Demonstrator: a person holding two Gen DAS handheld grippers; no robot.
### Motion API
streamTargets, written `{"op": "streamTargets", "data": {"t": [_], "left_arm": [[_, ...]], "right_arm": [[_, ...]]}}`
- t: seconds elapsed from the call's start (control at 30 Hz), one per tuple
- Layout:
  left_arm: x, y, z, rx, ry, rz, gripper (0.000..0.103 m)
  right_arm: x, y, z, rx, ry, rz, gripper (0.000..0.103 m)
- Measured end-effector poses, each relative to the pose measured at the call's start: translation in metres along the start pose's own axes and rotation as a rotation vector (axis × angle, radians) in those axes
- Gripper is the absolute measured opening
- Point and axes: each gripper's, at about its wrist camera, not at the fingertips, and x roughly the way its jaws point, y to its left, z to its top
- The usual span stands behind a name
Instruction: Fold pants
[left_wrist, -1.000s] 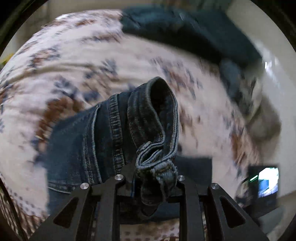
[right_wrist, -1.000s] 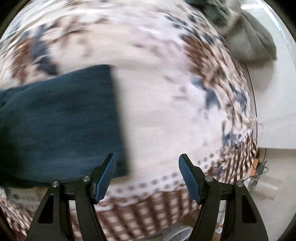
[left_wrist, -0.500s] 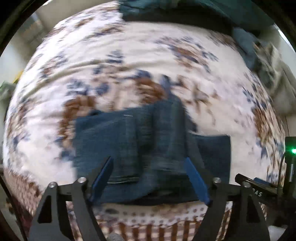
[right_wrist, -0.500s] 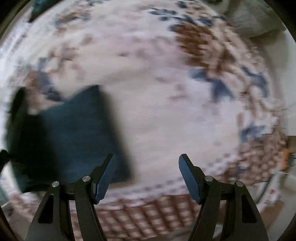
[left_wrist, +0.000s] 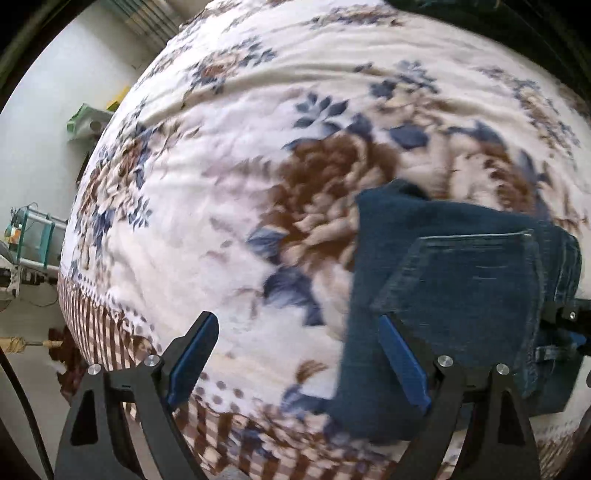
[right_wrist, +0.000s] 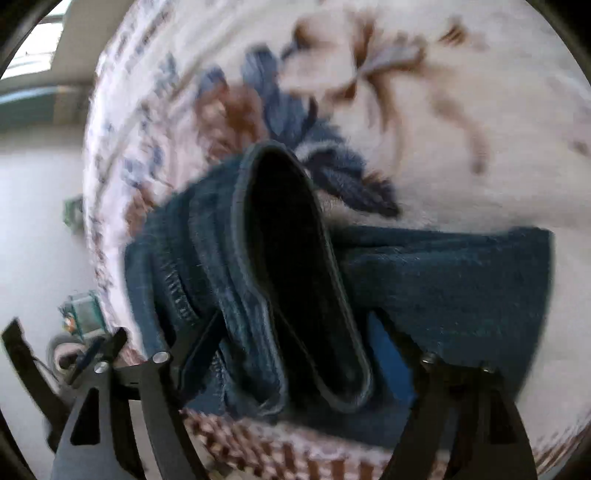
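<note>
The dark blue denim pants (left_wrist: 469, 295) lie folded into a thick rectangular bundle on a bed covered by a cream blanket with brown and navy flowers (left_wrist: 258, 147), close to the blanket's brown checked border. In the left wrist view the left gripper (left_wrist: 299, 354) hangs over the blanket with its blue-lined fingers (left_wrist: 192, 354) spread wide apart and nothing between them. The bundle sits beyond and to the outer side of its right finger, with a stitched back pocket (left_wrist: 476, 280) facing up; the inner edge of the denim passes behind that finger's tip, and whether they touch cannot be told. Only flowered blanket shows in the gap between the two fingers. Past the outer side of its left finger, beyond the bed's edge, stand a pale floor and a teal metal rack (left_wrist: 37, 236).

In the right wrist view the right gripper (right_wrist: 295, 339) has its fingers (right_wrist: 388, 354) set on either side of a raised, open loop of folded denim (right_wrist: 295, 266) that stands up from the bundle. The fingers are still fairly wide, and blur and cloth hide the contact, so it cannot be told whether they are clamped on the loop or just around it. The rest of the bundle spreads flat beyond and outside its right finger.
</note>
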Motion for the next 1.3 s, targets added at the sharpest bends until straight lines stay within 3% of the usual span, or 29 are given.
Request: {"op": "streamTargets", "data": {"t": [0.07,0.2,0.33,0.37,0.5,0.67,0.9,1.07,1.13,1.17,1.2,1.3], "left_arm": [[0.003,0.004,0.000,-0.011,0.001,-0.001,0.088],[0.005,0.005,-0.001,-0.018,0.017,-0.025,0.088],[0.007,0.000,-0.002,-0.002,0.012,-0.026,0.088],[0.007,-0.001,-0.002,0.002,0.012,-0.025,0.088],[0.003,-0.003,-0.002,0.012,-0.001,-0.015,0.088],[-0.009,-0.002,0.001,0.017,-0.029,0.002,0.088],[-0.025,0.005,0.011,-0.042,-0.033,-0.113,0.088],[-0.026,-0.012,0.018,-0.042,-0.031,-0.216,0.088],[-0.021,-0.021,0.021,-0.047,-0.016,-0.266,0.088],[-0.016,-0.029,0.024,-0.046,-0.007,-0.304,0.088],[-0.012,-0.036,0.026,-0.038,-0.002,-0.330,0.088],[0.002,-0.056,0.035,-0.003,0.030,-0.385,0.088]], "right_arm": [[-0.001,0.007,0.000,-0.017,-0.014,0.031,0.086],[-0.013,0.023,-0.012,-0.083,-0.067,0.049,0.070],[0.002,0.020,-0.017,-0.053,-0.070,0.045,0.070],[-0.001,0.016,-0.011,-0.041,-0.075,0.034,0.065],[-0.016,0.021,-0.017,-0.062,-0.142,-0.019,0.021],[-0.053,0.034,-0.035,-0.045,-0.248,-0.099,0.012],[-0.136,-0.025,-0.066,0.140,-0.378,-0.146,0.011],[-0.164,-0.105,-0.084,0.298,-0.370,-0.244,0.011],[-0.156,-0.133,-0.080,0.326,-0.309,-0.219,0.013],[-0.147,-0.143,-0.075,0.327,-0.257,-0.197,0.020],[-0.143,-0.148,-0.073,0.336,-0.236,-0.192,0.038],[-0.146,-0.162,-0.069,0.390,-0.231,-0.167,0.054]]}}
